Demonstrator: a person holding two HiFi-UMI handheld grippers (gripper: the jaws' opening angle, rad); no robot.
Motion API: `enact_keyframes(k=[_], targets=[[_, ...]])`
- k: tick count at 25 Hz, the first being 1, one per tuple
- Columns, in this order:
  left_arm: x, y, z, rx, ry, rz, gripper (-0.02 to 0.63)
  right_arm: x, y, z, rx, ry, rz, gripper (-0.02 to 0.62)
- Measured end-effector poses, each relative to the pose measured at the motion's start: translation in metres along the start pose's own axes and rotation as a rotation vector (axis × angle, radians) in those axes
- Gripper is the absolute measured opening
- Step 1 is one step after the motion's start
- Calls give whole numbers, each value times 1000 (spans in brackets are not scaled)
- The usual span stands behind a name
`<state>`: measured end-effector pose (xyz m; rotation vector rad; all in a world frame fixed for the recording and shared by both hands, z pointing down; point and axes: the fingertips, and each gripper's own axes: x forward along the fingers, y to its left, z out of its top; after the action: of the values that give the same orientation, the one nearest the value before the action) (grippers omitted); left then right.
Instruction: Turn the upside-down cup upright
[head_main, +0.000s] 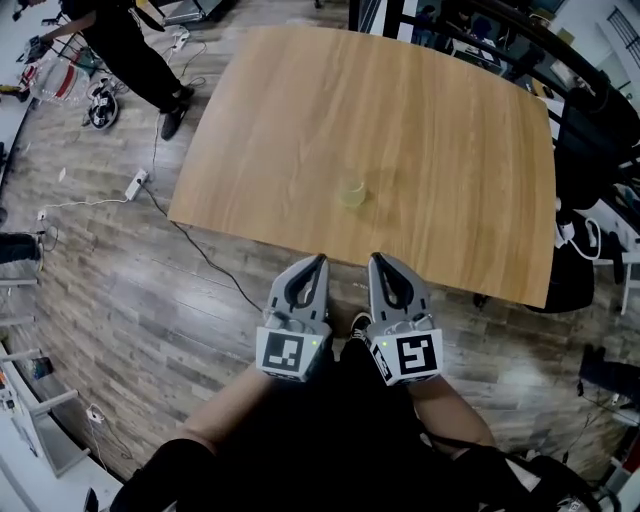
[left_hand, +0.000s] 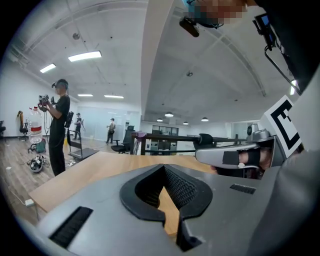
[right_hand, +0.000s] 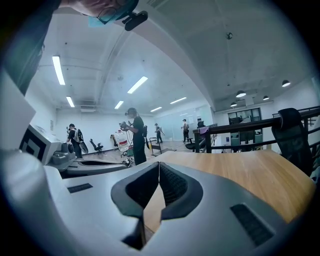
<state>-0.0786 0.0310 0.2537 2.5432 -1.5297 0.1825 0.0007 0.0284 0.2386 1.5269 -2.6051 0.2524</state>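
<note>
A small pale yellow-green cup (head_main: 352, 191) stands on the wooden table (head_main: 300, 120), a little in from the near edge. Whether its mouth faces up or down is too small to tell. My left gripper (head_main: 321, 259) and right gripper (head_main: 374, 258) hang side by side just short of the table's near edge, both pointing toward the cup. Each is shut with nothing between its jaws. In the left gripper view the left gripper (left_hand: 163, 166) shows closed tips over the tabletop (left_hand: 100, 165). The right gripper (right_hand: 158, 163) looks the same in the right gripper view. The cup is hidden in both gripper views.
A person (head_main: 130, 50) stands on the floor beyond the table's far left corner, also seen as a person (left_hand: 59, 125) in the left gripper view. A cable and power strip (head_main: 135, 183) lie on the floor left of the table. Black chairs (head_main: 590, 140) stand along the right side.
</note>
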Motion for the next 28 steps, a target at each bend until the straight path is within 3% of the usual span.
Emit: enact_keyframes(k=[9,15,18,19,21,22,28], targets=[[68,53,-37,38,10,-99,8,75,-19,-36,-14,66,-42,14],[116,66,-76,30,31,-128,9,116,-50,-79,0,116,-15,14],[132,72,-95,50,48,-135,47,133,-59,-98,-10,129,4,18],[136,75,-101,53,51,-135,51,139,-60,-103,-9,132,18,41],[142,79,-112,52,58,-134,65,151,-60,-116,6,150,61,176],[145,81,-119,48,62,-131,67,156,-61,-123,13,163,77,209],[143,86,-151,28,79,-96,67,183,-71,-152,14,183,104,265]])
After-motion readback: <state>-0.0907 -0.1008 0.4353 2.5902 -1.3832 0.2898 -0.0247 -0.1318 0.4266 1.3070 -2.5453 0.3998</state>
